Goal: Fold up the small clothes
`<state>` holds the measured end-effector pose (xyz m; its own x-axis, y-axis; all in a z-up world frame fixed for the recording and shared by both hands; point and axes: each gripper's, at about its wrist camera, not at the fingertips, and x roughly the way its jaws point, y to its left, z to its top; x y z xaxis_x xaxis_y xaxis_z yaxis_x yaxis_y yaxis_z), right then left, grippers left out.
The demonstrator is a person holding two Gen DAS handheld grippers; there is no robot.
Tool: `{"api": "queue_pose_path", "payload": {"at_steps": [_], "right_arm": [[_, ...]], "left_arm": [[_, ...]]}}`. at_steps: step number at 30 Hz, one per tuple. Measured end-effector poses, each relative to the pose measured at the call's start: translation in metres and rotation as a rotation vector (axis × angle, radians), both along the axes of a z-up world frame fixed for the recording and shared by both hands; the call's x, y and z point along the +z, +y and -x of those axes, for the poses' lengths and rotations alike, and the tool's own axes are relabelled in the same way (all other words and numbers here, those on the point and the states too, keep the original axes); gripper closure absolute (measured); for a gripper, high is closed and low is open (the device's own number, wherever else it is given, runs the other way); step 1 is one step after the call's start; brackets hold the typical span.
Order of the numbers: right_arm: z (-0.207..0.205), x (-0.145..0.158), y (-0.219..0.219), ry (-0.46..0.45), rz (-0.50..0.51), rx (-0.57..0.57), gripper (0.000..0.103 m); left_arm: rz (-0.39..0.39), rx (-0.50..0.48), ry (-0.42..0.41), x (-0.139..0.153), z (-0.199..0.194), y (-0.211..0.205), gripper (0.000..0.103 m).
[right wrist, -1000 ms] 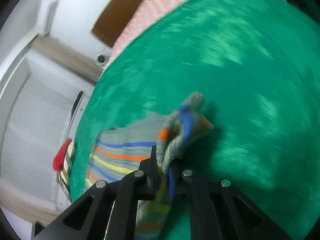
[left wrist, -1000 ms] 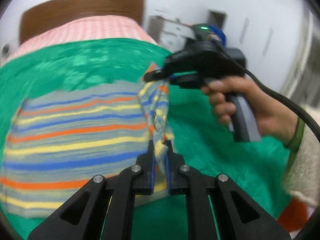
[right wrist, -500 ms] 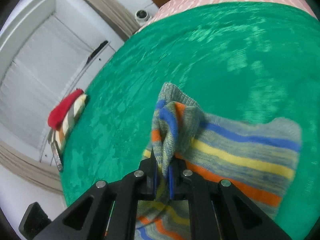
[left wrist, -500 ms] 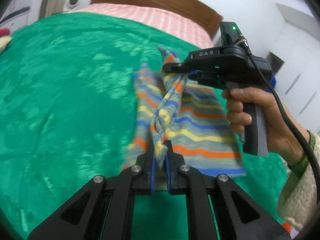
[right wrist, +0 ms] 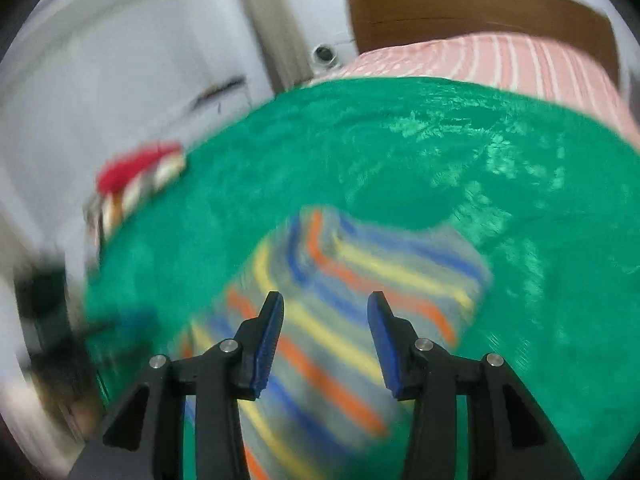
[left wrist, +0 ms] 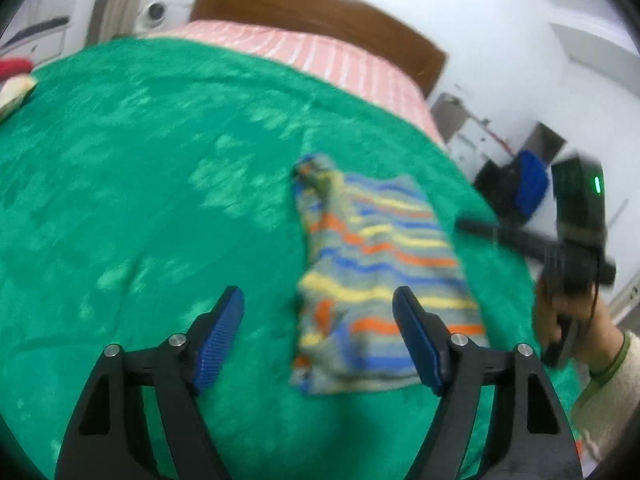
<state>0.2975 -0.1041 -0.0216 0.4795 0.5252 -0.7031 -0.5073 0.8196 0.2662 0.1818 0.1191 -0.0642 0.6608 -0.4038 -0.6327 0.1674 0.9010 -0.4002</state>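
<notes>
Both opening tongs, left gripper [left wrist: 318, 334] and right gripper [right wrist: 325, 330], hover empty above the folded striped garment [left wrist: 374, 280].

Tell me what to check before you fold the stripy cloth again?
1. Striped cloth lies on the green blanket, let go: ok.
2. Left gripper holds nothing, jaws opening: ok.
3. Right gripper holds nothing, jaws opening above the cloth: ok.
4. Fold lies flat: not ok, the far corner is bunched up.
5. Edges line up: cannot tell, the pictures are blurred.
</notes>
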Motion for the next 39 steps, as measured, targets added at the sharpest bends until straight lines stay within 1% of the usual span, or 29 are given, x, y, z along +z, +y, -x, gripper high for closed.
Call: {"api": "queue_pose_path", "payload": {"at_steps": [1, 2, 3, 4, 5, 7, 8, 10, 12, 13, 14, 16, 19, 20, 21, 22, 23, 24, 25, 27, 28, 29, 30, 31, 32, 34, 35, 36, 39], "right_arm": [[0.015, -0.003, -0.002, 0.004, 0.018, 0.036, 0.064], [0.032, -0.007, -0.001, 0.011, 0.019, 0.076, 0.065], [0.045, -0.012, 0.001, 0.023, 0.016, 0.106, 0.067], [0.057, -0.021, 0.002, 0.048, 0.014, 0.129, 0.069], [0.067, -0.038, 0.006, 0.094, 0.028, 0.138, 0.070], [0.083, -0.068, 0.012, 0.147, 0.084, 0.139, 0.073], [0.093, -0.070, 0.009, 0.111, 0.076, 0.124, 0.073], [0.097, -0.067, 0.003, 0.130, 0.055, 0.113, 0.073], [0.091, -0.057, -0.006, 0.152, 0.036, 0.097, 0.074], [0.086, -0.046, -0.014, 0.129, 0.019, 0.074, 0.074], [0.079, -0.038, -0.016, 0.107, 0.010, 0.057, 0.074], [0.064, -0.020, -0.021, 0.050, 0.014, 0.008, 0.074], [0.030, -0.007, -0.026, 0.009, -0.002, -0.069, 0.074], [0.016, -0.010, -0.025, 0.023, -0.014, -0.093, 0.074], [0.005, -0.014, -0.024, 0.038, -0.019, -0.111, 0.074], [-0.007, -0.026, -0.022, 0.062, -0.016, -0.134, 0.074], [-0.011, -0.037, -0.022, 0.093, -0.009, -0.150, 0.074], [-0.018, -0.051, -0.023, 0.143, -0.003, -0.168, 0.075], [-0.023, -0.067, -0.023, 0.194, -0.011, -0.184, 0.075], [-0.016, -0.066, -0.031, 0.176, -0.058, -0.215, 0.076], [-0.009, -0.059, -0.035, 0.172, -0.046, -0.236, 0.074], [-0.002, -0.053, -0.039, 0.165, -0.040, -0.251, 0.070], [0.006, -0.046, -0.045, 0.154, -0.044, -0.266, 0.051], [0.016, -0.039, -0.052, 0.139, -0.071, -0.280, 0.032], [0.027, -0.033, -0.062, 0.122, -0.115, -0.297, 0.028], [0.038, -0.031, -0.076, 0.143, -0.194, -0.313, 0.027], [0.039, -0.034, -0.077, 0.169, -0.221, -0.312, 0.027], [0.038, -0.040, -0.080, 0.198, -0.253, -0.321, 0.027], [0.022, -0.058, -0.079, 0.258, -0.329, -0.350, 0.027]], "left_arm": [[0.001, -0.018, 0.002, 0.000, -0.009, -0.007, 0.044], [-0.012, -0.038, 0.037, -0.007, -0.015, -0.014, 0.083], [-0.033, -0.046, 0.091, -0.014, -0.026, -0.018, 0.103], [-0.054, -0.036, 0.155, -0.025, -0.034, -0.019, 0.100], [-0.056, -0.022, 0.183, -0.030, -0.033, -0.018, 0.101], [-0.074, -0.020, 0.202, -0.032, -0.027, -0.013, 0.101], [-0.098, -0.024, 0.204, -0.029, -0.025, -0.011, 0.100], [-0.129, -0.030, 0.214, -0.020, -0.024, -0.006, 0.097], [-0.114, -0.021, 0.179, -0.001, -0.030, 0.001, 0.089], [-0.103, -0.022, 0.155, 0.005, -0.035, 0.001, 0.069], [-0.099, -0.020, 0.130, 0.011, -0.044, 0.001, 0.045], [-0.102, -0.018, 0.080, 0.021, -0.069, -0.008, 0.030], [-0.127, -0.034, 0.089, 0.015, -0.113, -0.031, 0.030], [-0.140, -0.037, 0.111, 0.007, -0.126, -0.037, 0.036], [-0.161, -0.034, 0.143, -0.005, -0.137, -0.042, 0.046], [-0.208, -0.007, 0.197, -0.020, -0.147, -0.044, 0.077], [-0.219, 0.017, 0.248, -0.034, -0.153, -0.041, 0.083], [-0.169, 0.036, 0.275, -0.044, -0.153, -0.032, 0.081], [-0.136, 0.062, 0.269, -0.045, -0.146, -0.022, 0.080], [-0.179, 0.081, 0.252, -0.038, -0.132, -0.012, 0.081], [-0.195, 0.074, 0.245, -0.033, -0.124, -0.005, 0.082], [-0.185, 0.066, 0.236, -0.029, -0.118, 0.002, 0.071], [-0.151, 0.053, 0.222, -0.024, -0.112, 0.011, 0.059], [-0.112, 0.039, 0.210, -0.019, -0.108, 0.018, 0.029], [-0.080, 0.030, 0.196, -0.016, -0.106, 0.022, 0.010], [-0.015, -0.008, 0.164, -0.012, -0.108, 0.024, 0.008], [-0.005, -0.037, 0.175, -0.013, -0.110, 0.021, 0.008], [-0.005, -0.069, 0.200, -0.018, -0.120, 0.012, 0.008], [-0.081, -0.111, 0.301, -0.047, -0.151, -0.015, 0.009]]}}
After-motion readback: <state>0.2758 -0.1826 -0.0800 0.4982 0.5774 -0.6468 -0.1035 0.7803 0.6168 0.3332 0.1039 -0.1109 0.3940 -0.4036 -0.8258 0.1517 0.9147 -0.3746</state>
